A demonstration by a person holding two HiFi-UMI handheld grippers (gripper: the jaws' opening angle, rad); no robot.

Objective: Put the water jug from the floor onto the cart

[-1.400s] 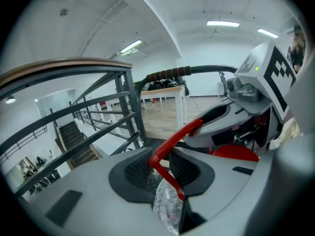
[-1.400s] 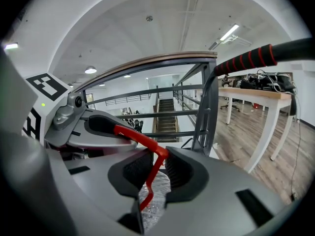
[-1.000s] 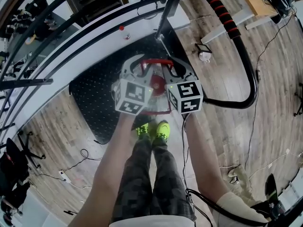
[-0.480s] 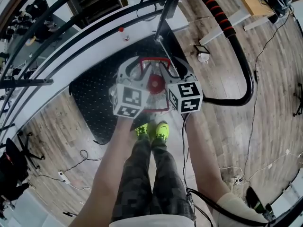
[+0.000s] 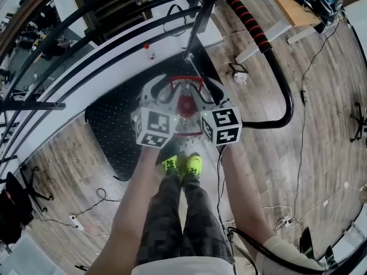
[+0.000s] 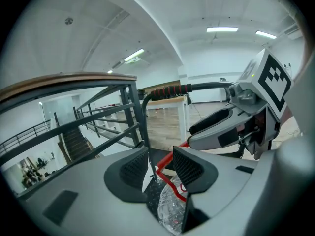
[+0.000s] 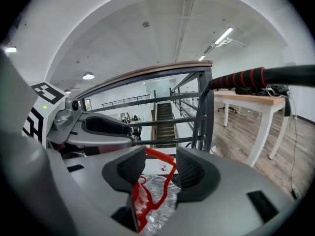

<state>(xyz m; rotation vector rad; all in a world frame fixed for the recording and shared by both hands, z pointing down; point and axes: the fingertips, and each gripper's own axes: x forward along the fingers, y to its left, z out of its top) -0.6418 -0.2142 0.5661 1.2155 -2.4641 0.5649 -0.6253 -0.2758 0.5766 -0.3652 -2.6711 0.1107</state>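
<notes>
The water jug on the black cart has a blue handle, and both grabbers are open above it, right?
No, the handle is red, not blue; the right gripper view shows it. The rest holds: the water jug sits on the black cart, and the left gripper and right gripper, jaws just opened, hang above it holding nothing.

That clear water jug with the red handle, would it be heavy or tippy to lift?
Probably heavy if full: the water jug looks bulky on the cart. Its red handle frame looks stiff, so likely a steady lift. Clear and glossy, it may be slippery.
</notes>
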